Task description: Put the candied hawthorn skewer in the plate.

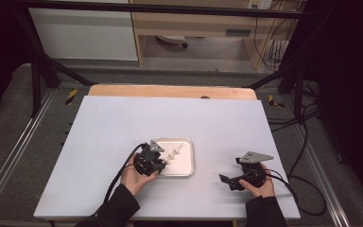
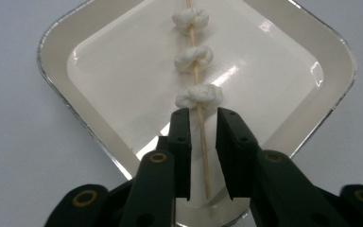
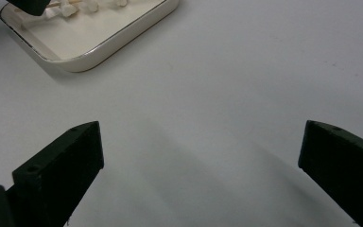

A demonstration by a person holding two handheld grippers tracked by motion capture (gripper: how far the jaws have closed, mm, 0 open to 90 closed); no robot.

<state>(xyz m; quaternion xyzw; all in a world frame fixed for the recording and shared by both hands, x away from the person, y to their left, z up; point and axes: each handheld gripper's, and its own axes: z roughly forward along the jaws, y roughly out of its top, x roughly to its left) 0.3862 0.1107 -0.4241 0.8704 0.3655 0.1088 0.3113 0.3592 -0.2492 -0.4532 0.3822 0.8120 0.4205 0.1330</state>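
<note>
**Left claw parted around the skewer, right claw spread over bare table**

The left hand (image 1: 134, 178) comes in from the near edge, wrist low, and points its left claw (image 1: 163, 163) forward and to the right over the near-left corner of the tray (image 1: 187, 165). In the left gripper view the jaws of this claw (image 2: 202, 118) stand a little apart with the skewer (image 2: 201, 137) running up between them; a slim gap shows on each side of the stick, so the pads do not press on it.

The tray is white with a thin metal rim and sits directly ahead of the left claw. The skewer lies in it, running away from the jaws, with three white lumps (image 2: 199, 97) threaded on it; the nearest lump sits just beyond the fingertips.

To the right, well apart from the tray, the right hand (image 1: 260, 187) rests low near the table's near edge. Its right claw (image 1: 229, 182) points left toward the tray, jaws spread wide with nothing between them.

Bare table (image 1: 123, 123) lies open between the right claw and the tray, and wider still beyond both claws toward the far edge.
</note>
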